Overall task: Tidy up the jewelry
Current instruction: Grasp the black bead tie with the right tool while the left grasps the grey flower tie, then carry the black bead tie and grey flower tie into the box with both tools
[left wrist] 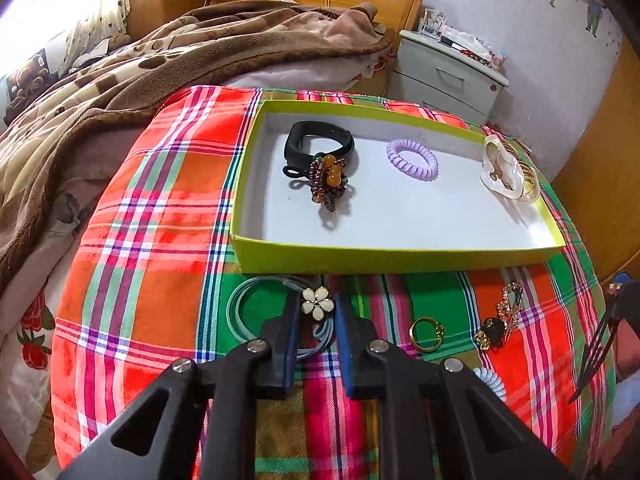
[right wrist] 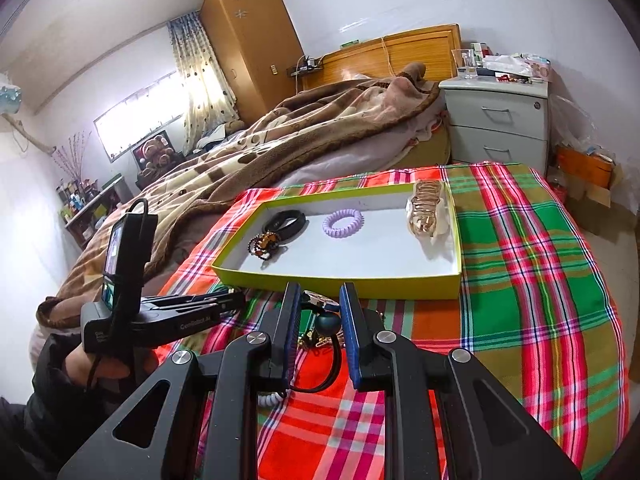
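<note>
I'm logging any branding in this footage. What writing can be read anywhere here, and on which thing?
"GenRobot.AI": white print on the side of the left tool.
Smaller white print on its handle: too blurred to read.
Bottles and boxes on the nightstand: labels too small to read.
Nothing else carries readable writing.

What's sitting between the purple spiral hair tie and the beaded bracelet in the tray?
Nothing: in both wrist views only bare white tray floor lies between the purple spiral hair tie and the beaded bracelet.

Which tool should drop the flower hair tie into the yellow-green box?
Left. The left tool clamps the flower hair tie, right before the box; the right tool stands open.
</note>
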